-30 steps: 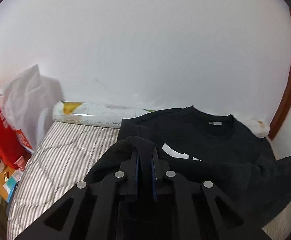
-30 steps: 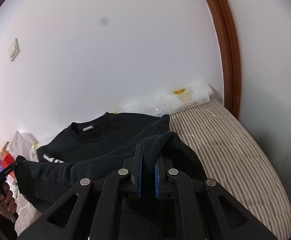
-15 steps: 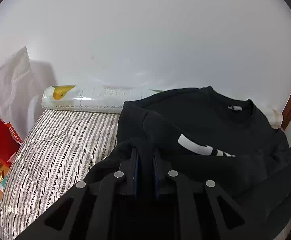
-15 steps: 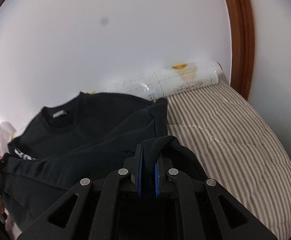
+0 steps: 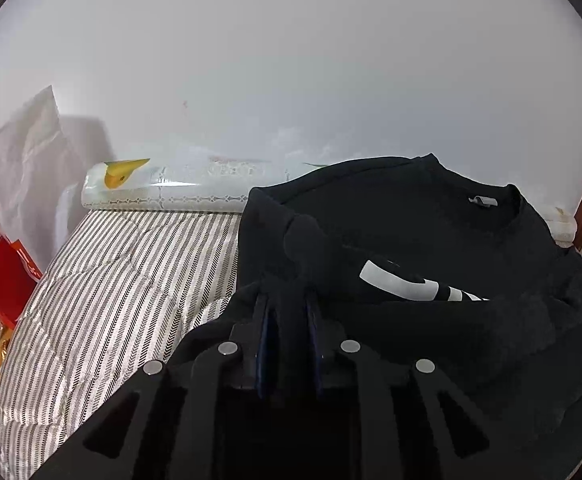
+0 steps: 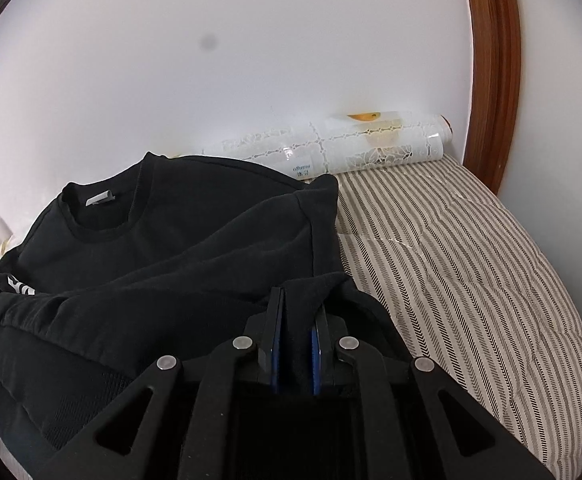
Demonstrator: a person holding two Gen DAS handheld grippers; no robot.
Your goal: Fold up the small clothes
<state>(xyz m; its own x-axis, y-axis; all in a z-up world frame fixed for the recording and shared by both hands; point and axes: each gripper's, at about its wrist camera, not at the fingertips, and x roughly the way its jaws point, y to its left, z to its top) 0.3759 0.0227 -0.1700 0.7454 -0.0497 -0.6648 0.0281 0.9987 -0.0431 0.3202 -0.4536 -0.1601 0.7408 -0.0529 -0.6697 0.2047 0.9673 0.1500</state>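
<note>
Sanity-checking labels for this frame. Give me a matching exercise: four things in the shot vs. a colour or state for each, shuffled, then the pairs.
Things:
1. sweatshirt
2. bed cover
3. roll by the wall
4. left gripper

Descriptions:
A. grey and white stripes
B. shut on dark fabric
C. black, round neck with a small label inside
D. white, lace-like pattern, lying on its side

Pairs: 1-C, 2-A, 3-D, 4-B
</note>
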